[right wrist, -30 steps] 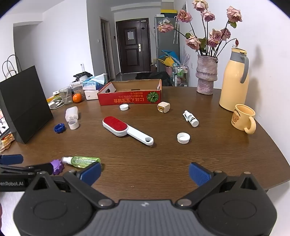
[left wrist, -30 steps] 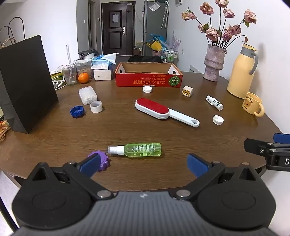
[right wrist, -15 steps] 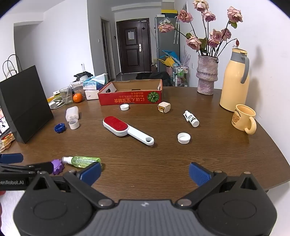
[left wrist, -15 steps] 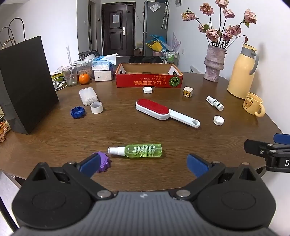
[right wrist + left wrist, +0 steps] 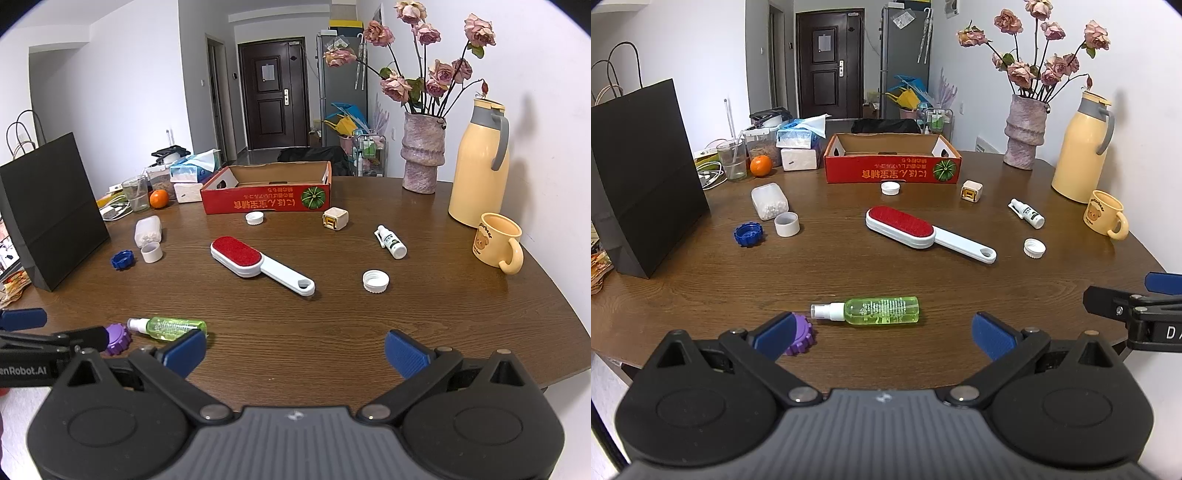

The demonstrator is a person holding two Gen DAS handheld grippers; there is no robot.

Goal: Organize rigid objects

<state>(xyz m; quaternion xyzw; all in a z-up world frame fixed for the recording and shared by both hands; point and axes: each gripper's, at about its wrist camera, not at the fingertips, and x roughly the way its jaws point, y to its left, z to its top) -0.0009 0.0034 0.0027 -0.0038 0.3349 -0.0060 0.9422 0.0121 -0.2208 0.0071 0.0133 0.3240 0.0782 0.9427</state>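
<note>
A green spray bottle [image 5: 873, 311] lies on its side near the table's front edge, just beyond my left gripper [image 5: 884, 334], which is open and empty. A purple cap [image 5: 799, 334] sits beside the left finger. The red lint brush [image 5: 916, 227] lies mid-table before the red cardboard box [image 5: 892, 164]. Around them lie white caps [image 5: 1034, 247] [image 5: 890, 187], a small white bottle [image 5: 1027, 214], a beige cube [image 5: 971, 191], a blue cap [image 5: 748, 234] and a white cup [image 5: 786, 224]. My right gripper [image 5: 295, 354] hovers open over the front edge, with the green bottle [image 5: 173, 326] to its left.
A black paper bag [image 5: 646, 177] stands at the left. A yellow thermos [image 5: 1080, 147], a yellow mug [image 5: 1104, 219] and a vase of flowers [image 5: 1025, 133] stand at the right. A glass, an orange [image 5: 761, 165] and tissue boxes crowd the back left.
Both views shifted very slightly; the table objects have not moved and both grippers stay open.
</note>
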